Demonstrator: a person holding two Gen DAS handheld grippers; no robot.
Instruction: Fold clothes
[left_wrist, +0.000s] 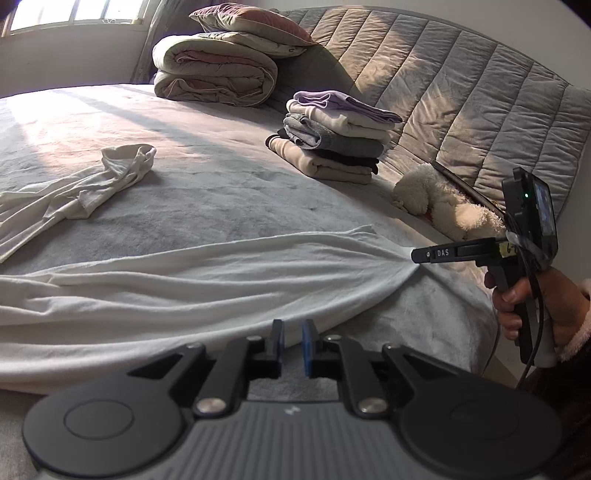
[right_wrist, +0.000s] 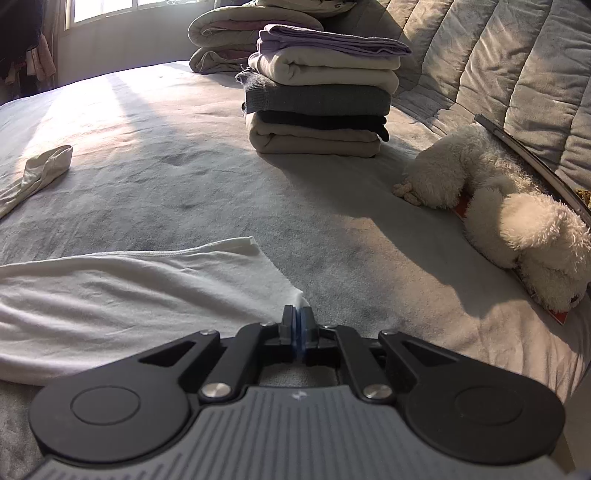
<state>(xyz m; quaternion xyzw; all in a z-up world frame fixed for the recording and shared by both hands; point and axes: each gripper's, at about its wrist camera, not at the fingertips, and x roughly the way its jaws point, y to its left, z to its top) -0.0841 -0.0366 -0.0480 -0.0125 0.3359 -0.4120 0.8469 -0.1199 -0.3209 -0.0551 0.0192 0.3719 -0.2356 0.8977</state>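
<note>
Only the left view shows the right gripper (left_wrist: 415, 255) pinching the white garment (left_wrist: 184, 280); left gripper (left_wrist: 292, 334) jaws narrowly apart.

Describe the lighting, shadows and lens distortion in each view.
Left wrist view: window blown out, a sunlit band across the bed, fisheye bending the headboard; the stack of folded clothes sharp. Right wrist view: sun streaks on the bed, the plush toy casting a long shadow leftward, the right gripper shaded.

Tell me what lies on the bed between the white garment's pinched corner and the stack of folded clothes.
Only bare grey bedcover lies between the white garment, pinched by the right tool, and the folded stack, as the right wrist view shows.
</note>
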